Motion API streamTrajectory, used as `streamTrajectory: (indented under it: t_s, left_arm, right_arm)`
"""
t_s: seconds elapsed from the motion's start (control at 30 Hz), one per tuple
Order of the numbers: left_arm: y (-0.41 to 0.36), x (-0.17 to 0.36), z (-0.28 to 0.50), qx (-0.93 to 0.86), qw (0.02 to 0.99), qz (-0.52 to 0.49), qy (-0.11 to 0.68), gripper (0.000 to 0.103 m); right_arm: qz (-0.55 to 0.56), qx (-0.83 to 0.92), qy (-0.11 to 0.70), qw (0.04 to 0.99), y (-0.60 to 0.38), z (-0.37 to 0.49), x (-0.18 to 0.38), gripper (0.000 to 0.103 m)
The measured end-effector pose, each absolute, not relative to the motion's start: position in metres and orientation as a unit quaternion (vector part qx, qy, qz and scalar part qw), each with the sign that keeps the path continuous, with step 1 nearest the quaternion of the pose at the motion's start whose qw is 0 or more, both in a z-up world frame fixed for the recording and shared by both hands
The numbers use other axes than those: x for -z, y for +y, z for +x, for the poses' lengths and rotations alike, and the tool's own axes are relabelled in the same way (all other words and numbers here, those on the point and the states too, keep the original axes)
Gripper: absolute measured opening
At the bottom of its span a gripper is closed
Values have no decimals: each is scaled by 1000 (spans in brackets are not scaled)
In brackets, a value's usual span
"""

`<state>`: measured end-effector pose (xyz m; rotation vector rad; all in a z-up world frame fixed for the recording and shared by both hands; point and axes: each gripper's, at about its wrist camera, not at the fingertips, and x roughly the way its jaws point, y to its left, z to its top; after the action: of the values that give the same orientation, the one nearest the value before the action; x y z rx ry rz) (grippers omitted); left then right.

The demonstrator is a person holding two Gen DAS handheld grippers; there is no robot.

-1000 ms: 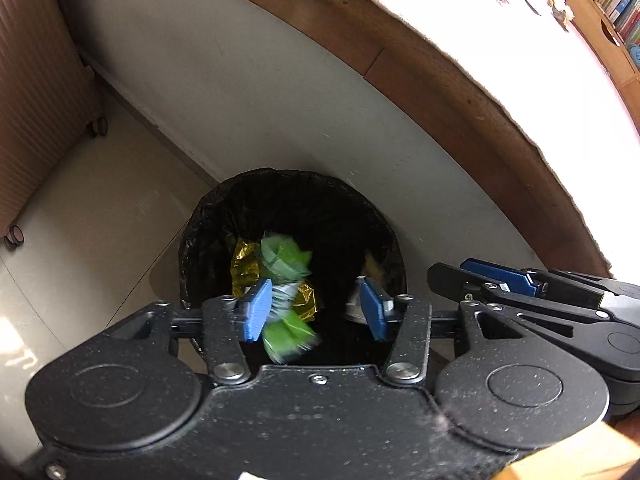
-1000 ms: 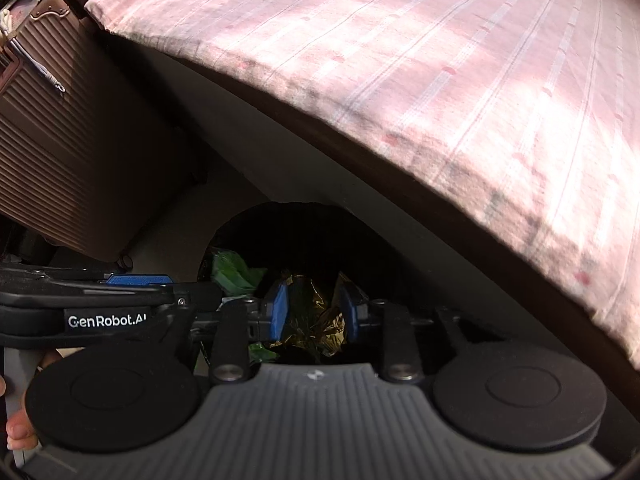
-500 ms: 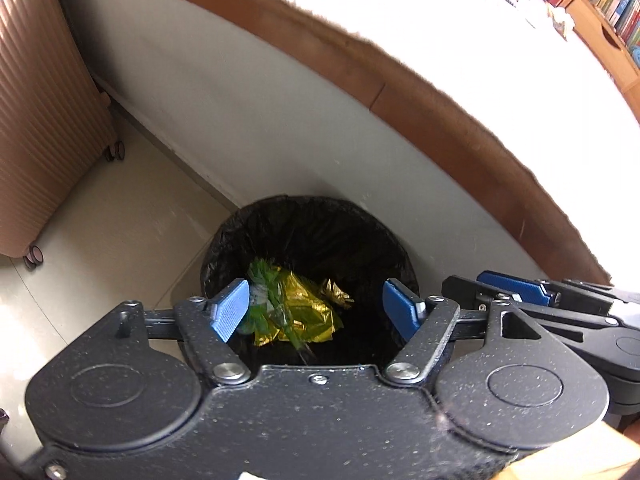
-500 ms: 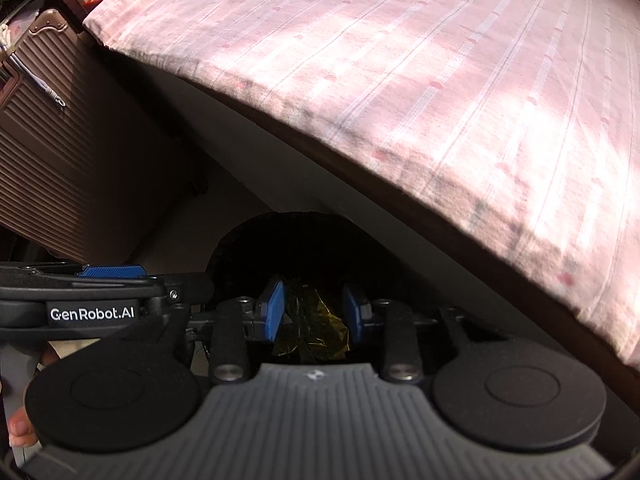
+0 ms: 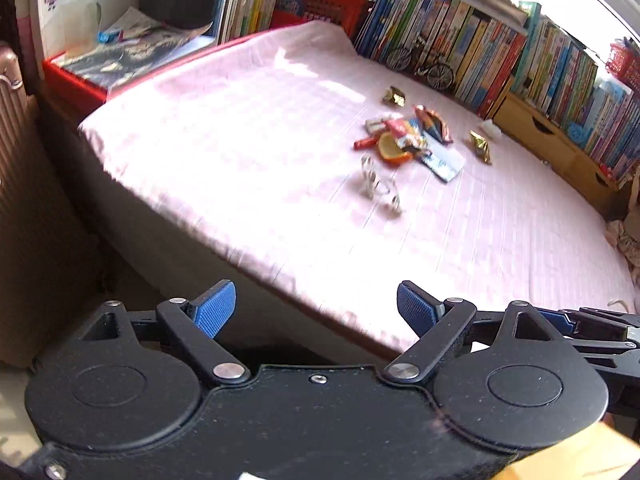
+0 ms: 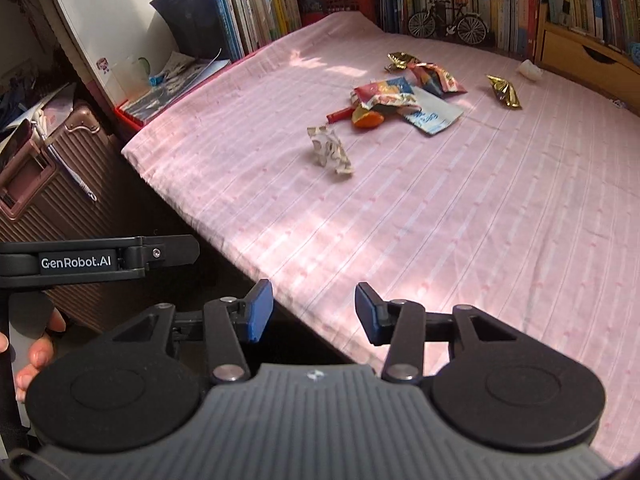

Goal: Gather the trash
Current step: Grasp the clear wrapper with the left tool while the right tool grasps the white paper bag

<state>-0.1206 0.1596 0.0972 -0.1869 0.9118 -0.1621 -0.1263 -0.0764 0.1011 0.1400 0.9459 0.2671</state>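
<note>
Trash lies on the pink bed sheet (image 6: 460, 208): a crumpled white patterned wrapper (image 6: 330, 152) nearest me, a heap of colourful snack wrappers (image 6: 400, 98) with an orange piece, and gold foil wrappers (image 6: 504, 91). The left wrist view shows the same heap (image 5: 408, 140), the pale wrapper (image 5: 380, 188) and gold foil (image 5: 480, 146). My left gripper (image 5: 316, 312) hangs over the bed's near edge, its jaws opening wide with nothing between them. My right gripper (image 6: 314, 312) is also opening and empty. The bin is out of view.
Rows of books (image 5: 500, 48) line the far side of the bed, with a small bicycle model (image 6: 448, 24) and a wooden drawer unit (image 6: 584, 56). A brown suitcase (image 6: 44, 184) stands left of the bed. A person's fingers (image 6: 36, 356) hold the left gripper's handle.
Both grippers rose from over the black bin and tilted up toward the bed. The green and gold wrappers dropped into the bin, and both pairs of jaws opened wider.
</note>
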Motion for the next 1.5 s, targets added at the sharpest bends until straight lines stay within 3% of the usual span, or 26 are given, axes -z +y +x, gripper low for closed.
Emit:
streamTrajectory:
  t_s: [0.23, 0.5, 0.6, 0.67, 0.8, 1.33, 1.43, 1.5]
  left_arm:
    - [117, -117, -61, 86, 894, -108, 427, 89]
    - [68, -78, 11, 59, 878, -144, 453, 87]
    - [56, -63, 30, 42, 874, -143, 462, 83]
    - [50, -51, 42, 27, 870, -145, 471, 78]
    - [48, -34, 55, -15, 861, -156, 484, 65]
    - [44, -15, 65, -60, 855, -175, 485, 59]
    - [46, -16, 66, -65, 856, -181, 480, 45]
    - [48, -16, 66, -67, 854, -187, 480, 30]
  right_arm:
    - [48, -84, 414, 905, -118, -77, -126, 69]
    - [4, -95, 412, 906, -152, -15, -126, 72]
    - [-17, -110, 409, 906, -162, 14, -126, 78]
    - [-45, -130, 421, 897, -163, 34, -120, 83]
    - [-97, -166, 448, 873, -156, 64, -93, 83]
    - [-110, -213, 472, 848, -125, 131, -31, 83]
    - [-103, -225, 480, 842, -123, 132, -24, 83]
    - [-101, -230, 476, 843, -122, 130, -22, 83]
